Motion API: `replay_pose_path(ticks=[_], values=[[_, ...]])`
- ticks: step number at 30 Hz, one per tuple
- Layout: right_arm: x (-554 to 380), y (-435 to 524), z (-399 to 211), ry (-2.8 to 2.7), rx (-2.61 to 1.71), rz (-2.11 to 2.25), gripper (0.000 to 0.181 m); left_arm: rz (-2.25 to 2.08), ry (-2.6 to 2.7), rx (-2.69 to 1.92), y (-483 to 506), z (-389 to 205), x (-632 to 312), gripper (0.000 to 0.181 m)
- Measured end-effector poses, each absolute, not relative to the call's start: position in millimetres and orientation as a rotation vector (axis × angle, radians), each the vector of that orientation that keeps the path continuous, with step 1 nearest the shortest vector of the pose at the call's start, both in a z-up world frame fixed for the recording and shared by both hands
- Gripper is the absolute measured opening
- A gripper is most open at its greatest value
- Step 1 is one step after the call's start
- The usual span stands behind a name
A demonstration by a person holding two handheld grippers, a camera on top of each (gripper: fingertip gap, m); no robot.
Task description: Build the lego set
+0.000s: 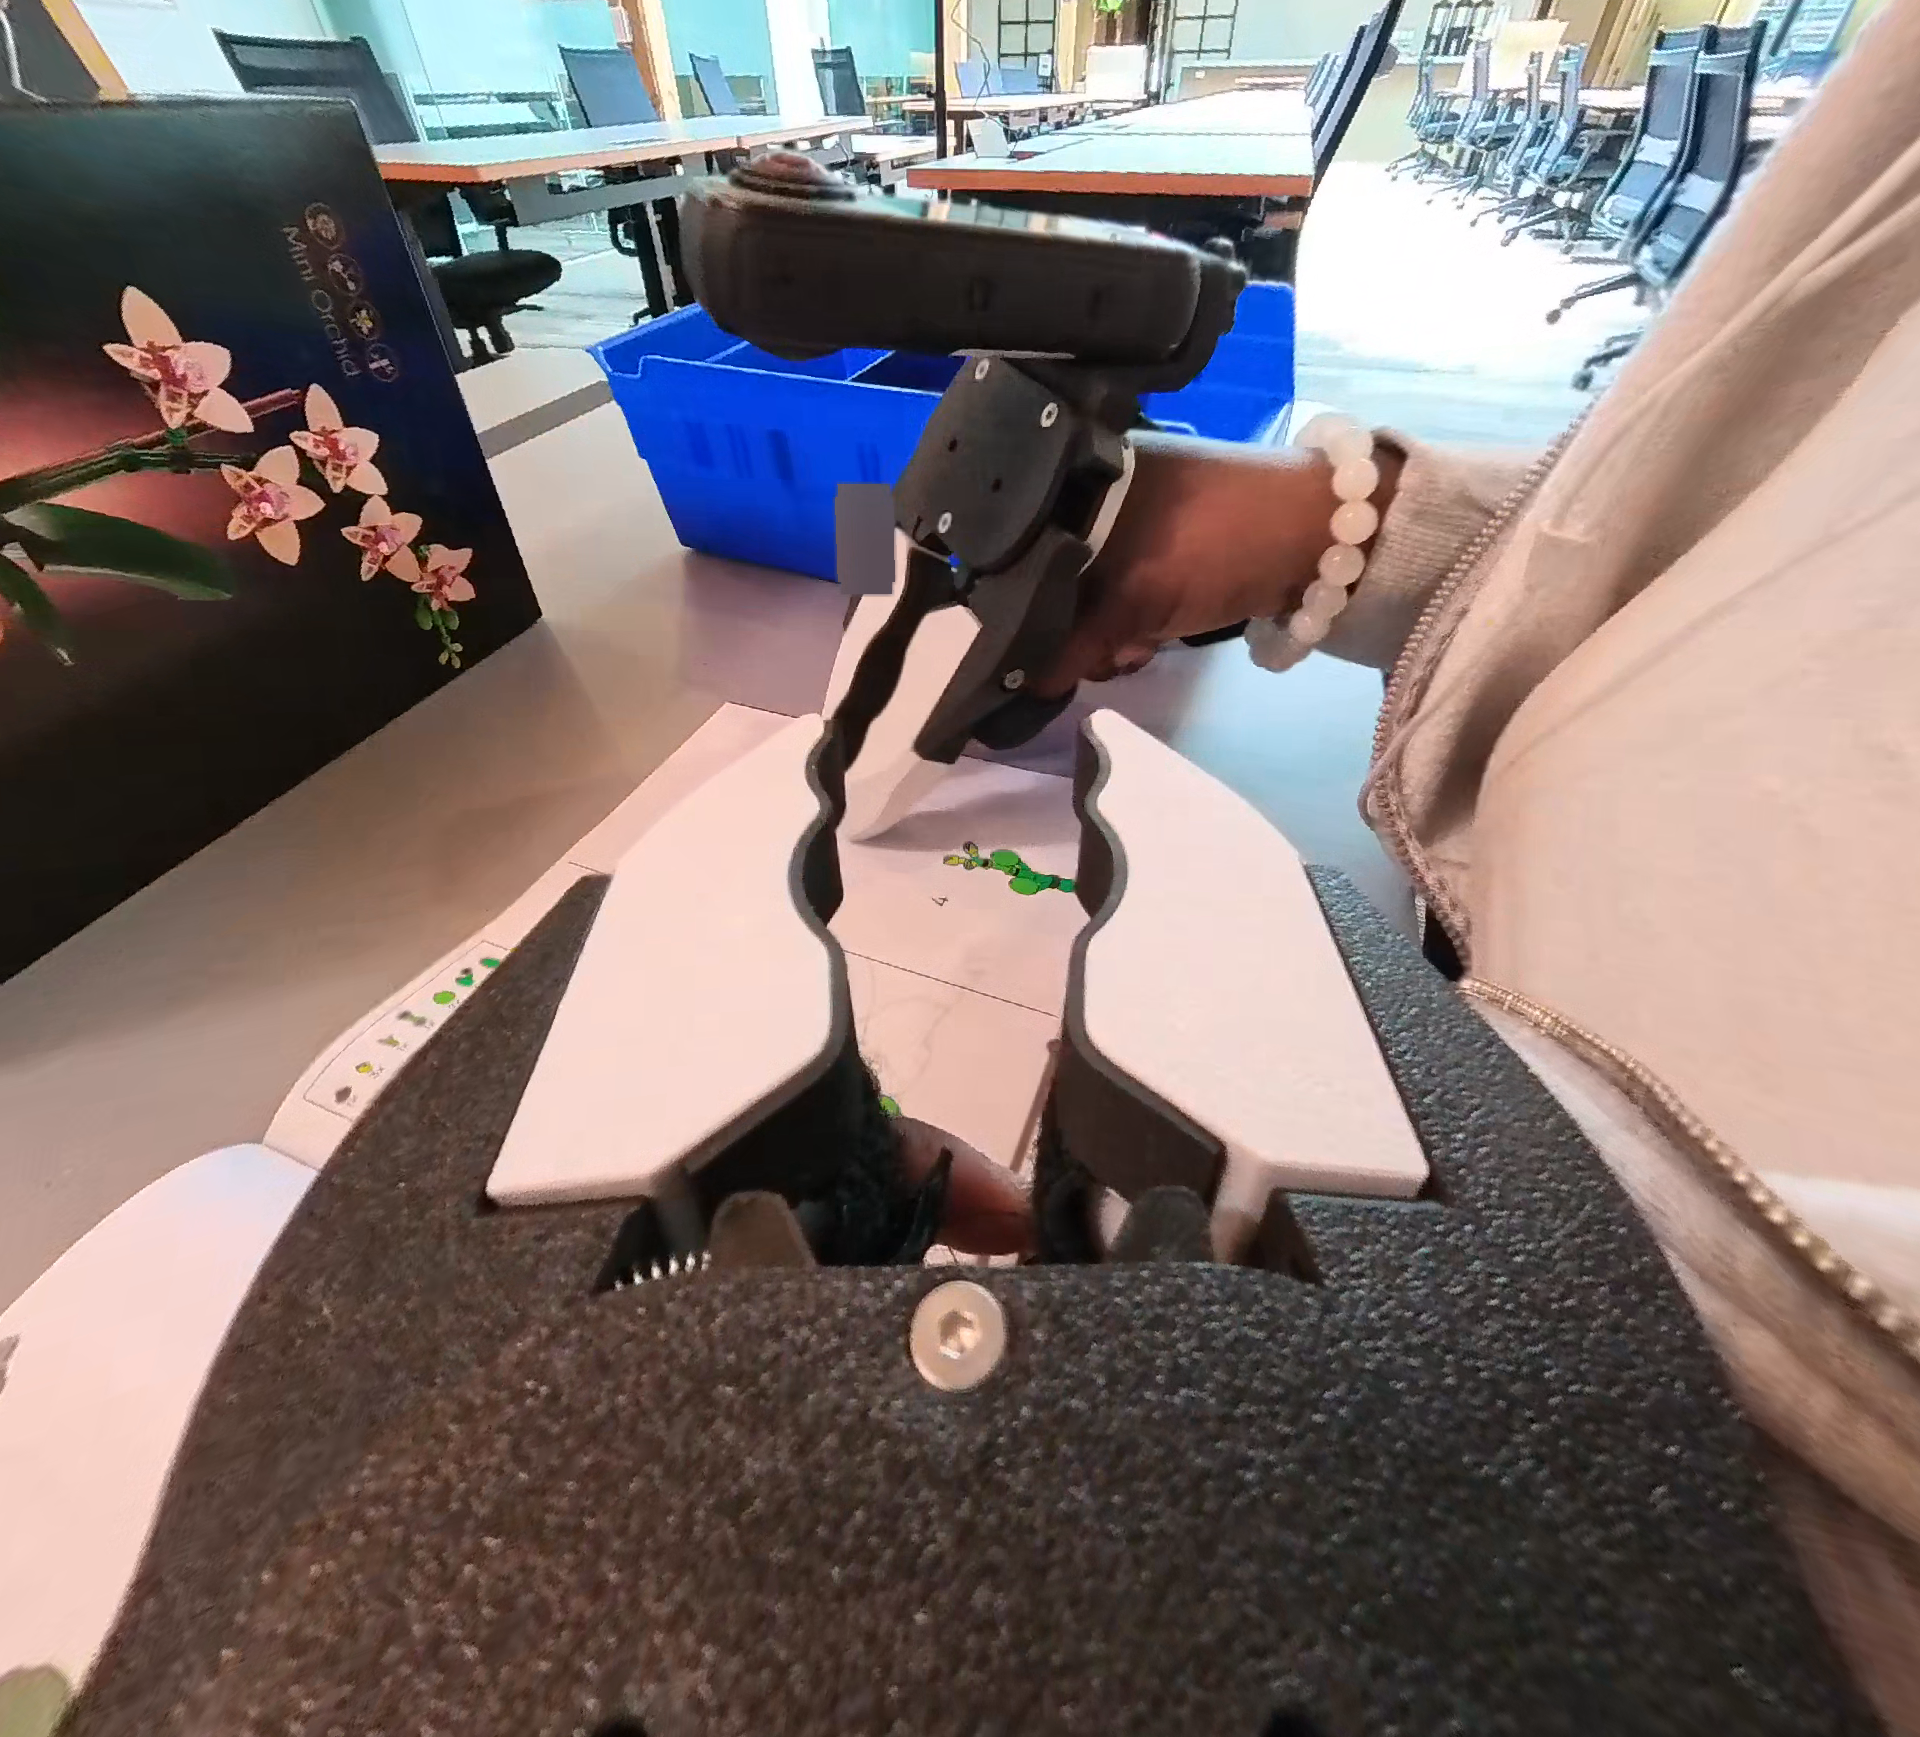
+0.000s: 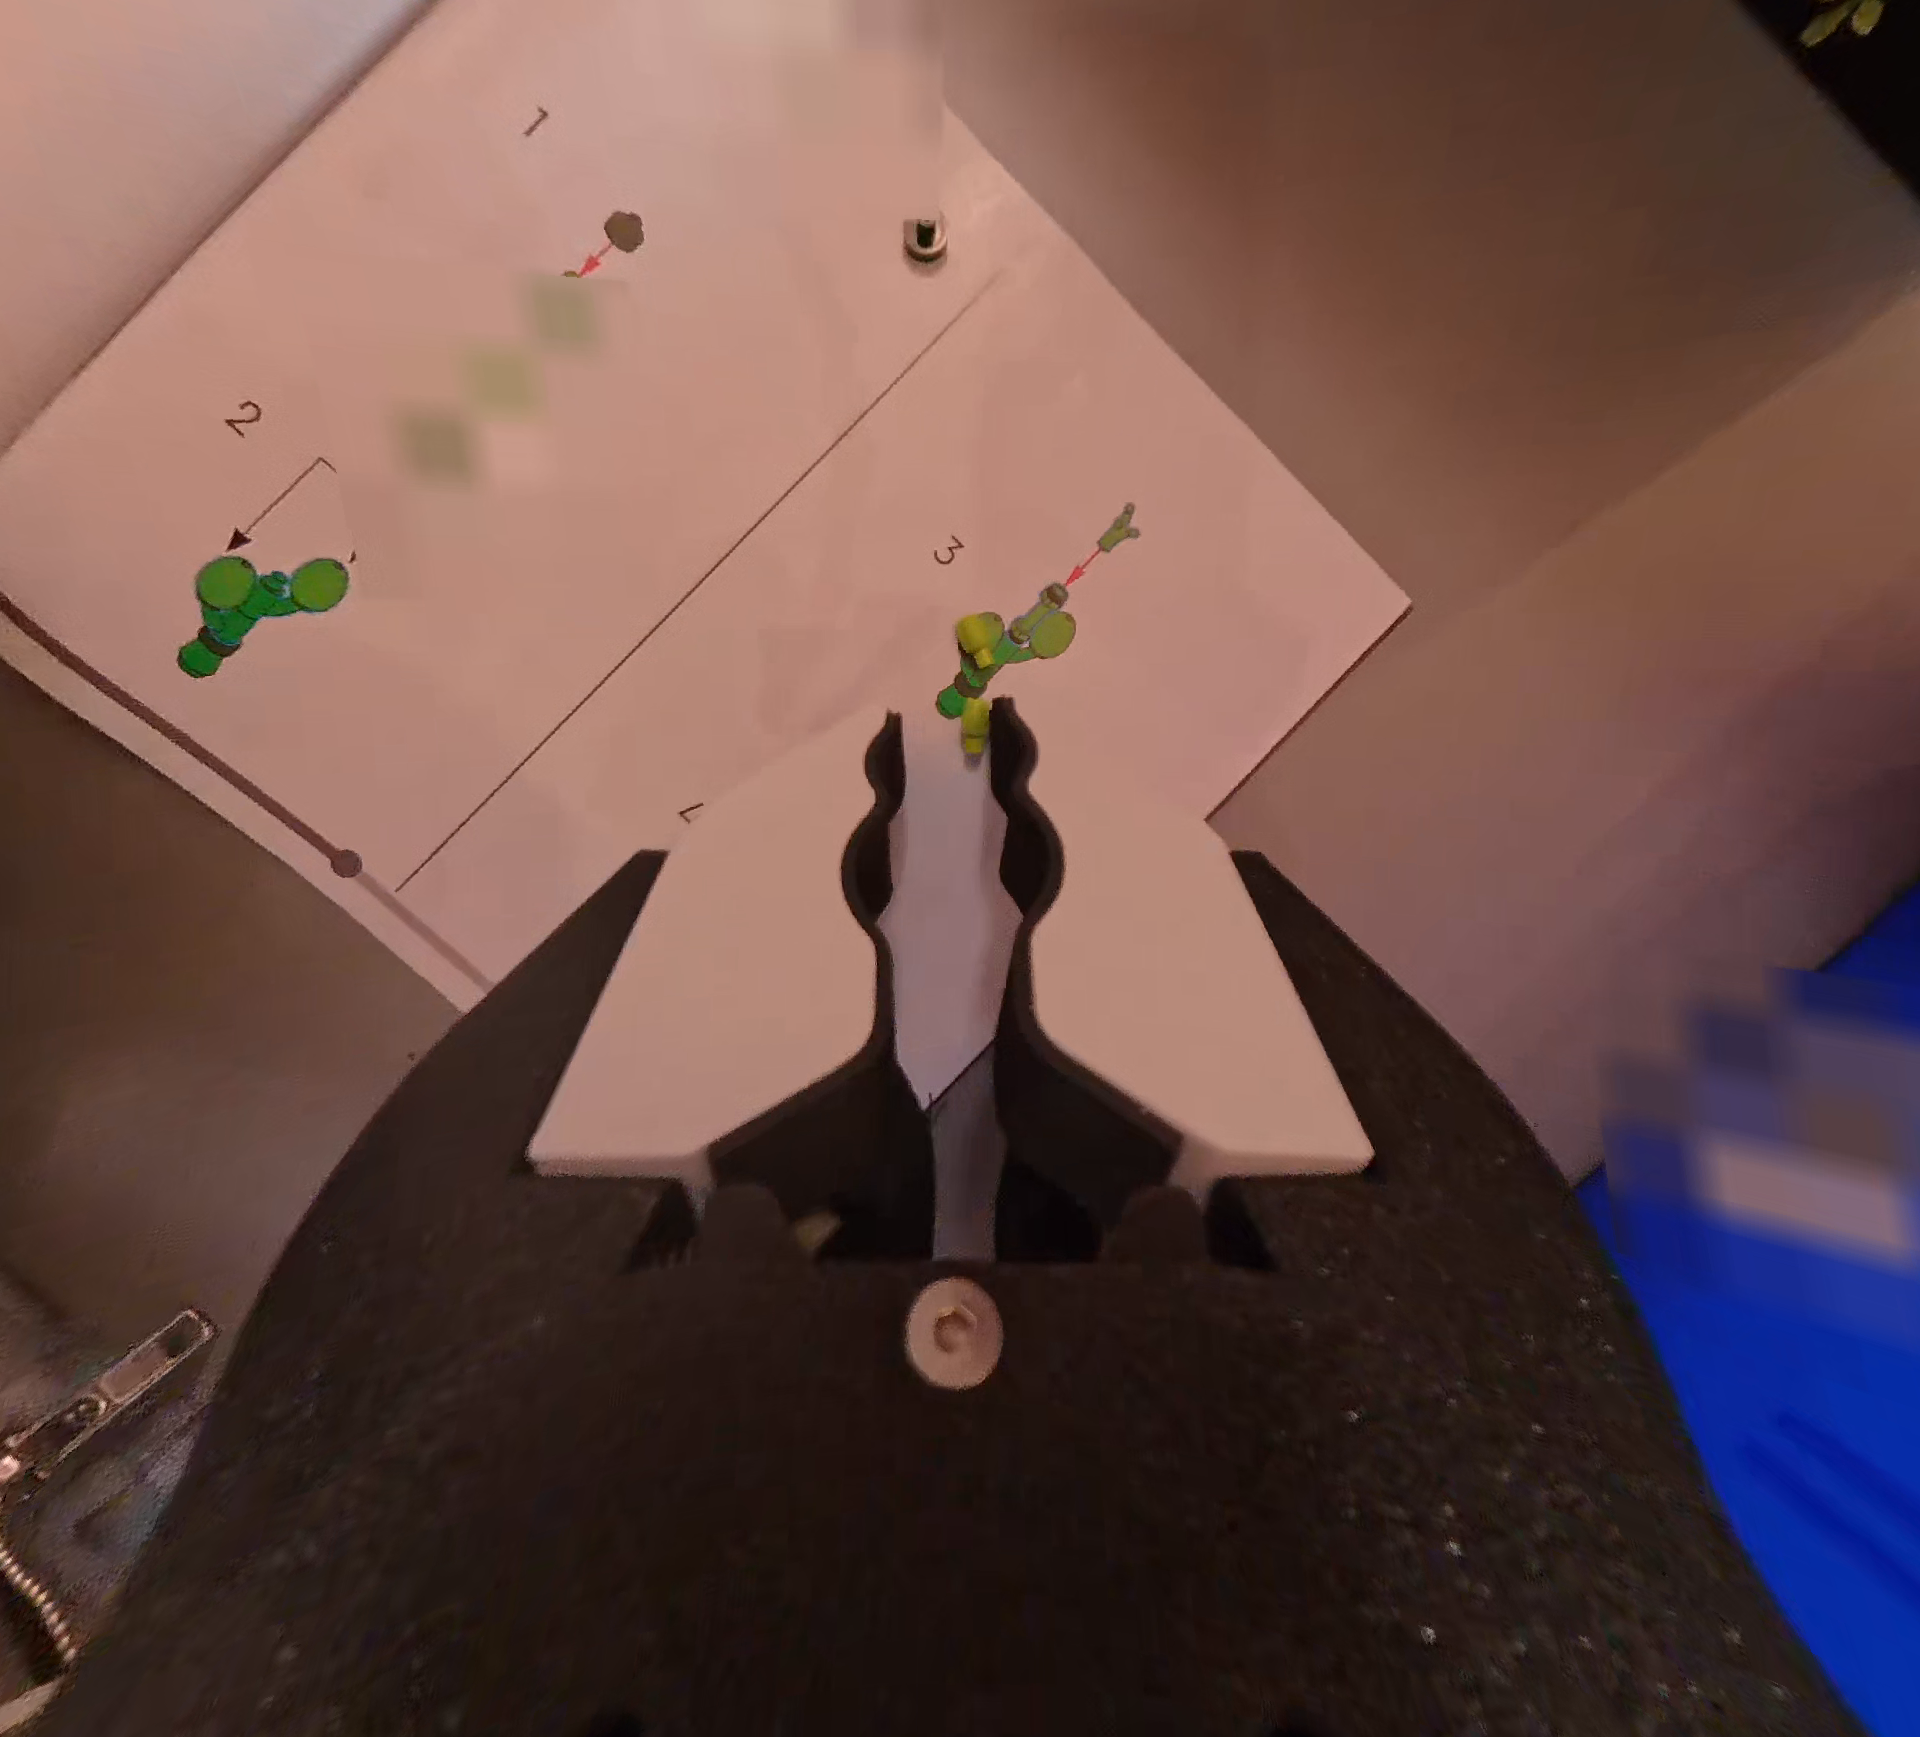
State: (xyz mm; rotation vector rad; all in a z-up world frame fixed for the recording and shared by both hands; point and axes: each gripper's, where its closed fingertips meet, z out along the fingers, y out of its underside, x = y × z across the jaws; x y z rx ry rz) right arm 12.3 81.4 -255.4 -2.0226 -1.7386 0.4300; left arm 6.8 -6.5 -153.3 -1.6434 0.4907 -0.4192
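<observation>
The open instruction booklet (image 1: 966, 991) lies on the grey table, with printed green plant steps on its pages (image 2: 727, 440). A small dark round Lego piece (image 2: 923, 238) sits on the page near the fold. My left gripper (image 1: 956, 742) is open and empty, low over the booklet. My right gripper (image 2: 943, 716) points down at the page over the step-three drawing. Its jaws stand a narrow gap apart with only the page showing between them. It also shows in the left wrist view (image 1: 862, 825), held by a hand with a white bead bracelet.
The dark Lego box (image 1: 208, 492) with orchid pictures stands at the left. A blue bin (image 1: 769, 451) sits behind the booklet and shows at the right edge of the right wrist view (image 2: 1818, 1375). A person's beige zip jacket (image 1: 1662, 752) fills the right side.
</observation>
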Motion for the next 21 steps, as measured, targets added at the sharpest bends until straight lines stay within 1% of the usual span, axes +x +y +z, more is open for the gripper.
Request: replay_pose_path(ticks=[5, 8, 10, 13, 17, 19, 21], values=[[9.0, 75.6, -237.7, -1.710, -1.953, 0.508, 0.016, -0.413, 0.517, -1.651, -1.0, -154.4, 9.7, 0.042], [15.8, 74.3, -255.1, -1.764, -2.004, 0.485, 0.020, -0.417, 0.536, -1.655, 2.8, -155.4, 13.6, 0.041], [14.2, 72.7, -249.9, -1.711, -2.014, 0.568, 0.019, -0.403, 0.553, -1.668, 5.8, -156.3, 15.5, 0.041], [19.9, 73.2, -228.9, -1.674, -1.970, 0.591, 0.019, -0.367, 0.568, -1.672, 9.0, -154.2, 16.6, 0.042], [35.6, 58.8, -181.5, -1.682, -1.854, 0.709, 0.019, -0.376, 0.562, -1.672, 14.6, -154.4, 19.7, 0.042], [64.6, 66.6, -151.8, -1.651, -1.815, 0.715, 0.018, -0.381, 0.563, -1.685, 19.6, -157.2, 21.7, 0.042], [108.0, 90.0, -125.7, -1.577, -1.832, 0.675, 0.012, -0.392, 0.572, -1.693, 25.0, -159.5, 25.4, 0.042]])
